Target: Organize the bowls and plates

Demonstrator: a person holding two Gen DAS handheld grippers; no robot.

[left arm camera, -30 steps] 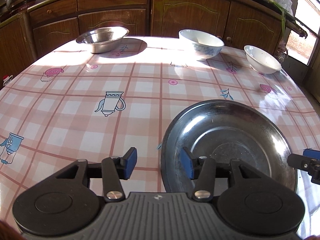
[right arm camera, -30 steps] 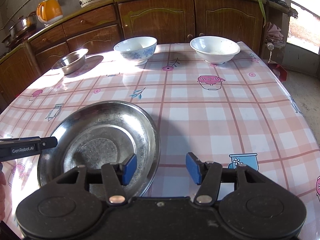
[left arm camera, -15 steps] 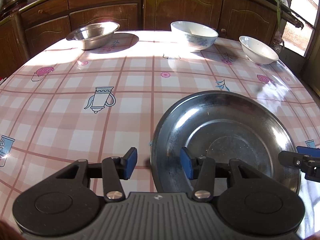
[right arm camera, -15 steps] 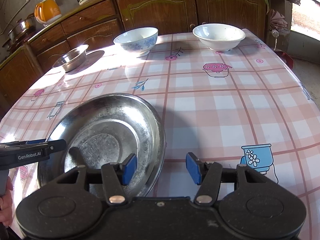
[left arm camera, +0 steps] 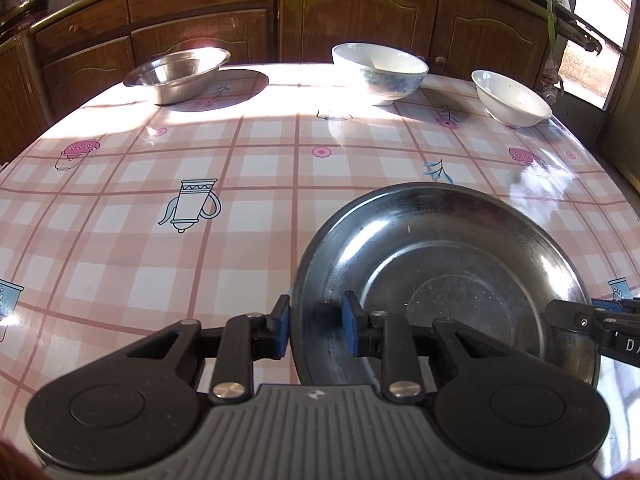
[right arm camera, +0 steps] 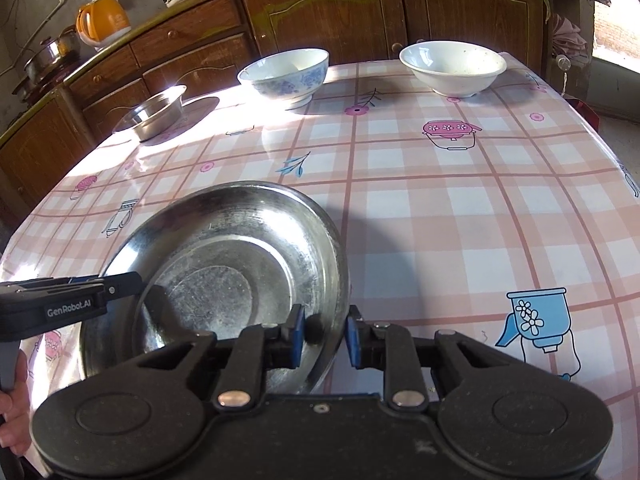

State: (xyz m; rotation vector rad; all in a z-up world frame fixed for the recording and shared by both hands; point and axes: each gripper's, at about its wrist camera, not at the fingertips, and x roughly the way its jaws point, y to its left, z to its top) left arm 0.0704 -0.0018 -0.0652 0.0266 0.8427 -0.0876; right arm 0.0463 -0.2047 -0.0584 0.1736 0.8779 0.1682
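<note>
A wide steel plate (left arm camera: 460,280) lies on the checked tablecloth at the near edge. My left gripper (left arm camera: 316,330) straddles its left rim, jaws closing, one blue pad outside the rim and one inside, both touching metal. In the right wrist view the same steel plate (right arm camera: 224,264) has its right rim between the blue pads of my right gripper (right arm camera: 323,338), whose jaws are also closing and pressing on it. At the table's far side stand a small steel bowl (left arm camera: 180,74), a blue-patterned bowl (left arm camera: 380,72) and a white bowl (left arm camera: 512,98).
The table (left arm camera: 200,272) drops away on the right, close to the white bowl (right arm camera: 454,66). Brown cabinets (left arm camera: 352,12) run behind it, with an orange kettle (right arm camera: 104,20) and pots on top. A person's hand (right arm camera: 12,396) holds the left gripper's handle.
Both grippers' jaws have narrowed from wide apart onto the plate's opposite rims. The plate now sits a little nearer in both views.
</note>
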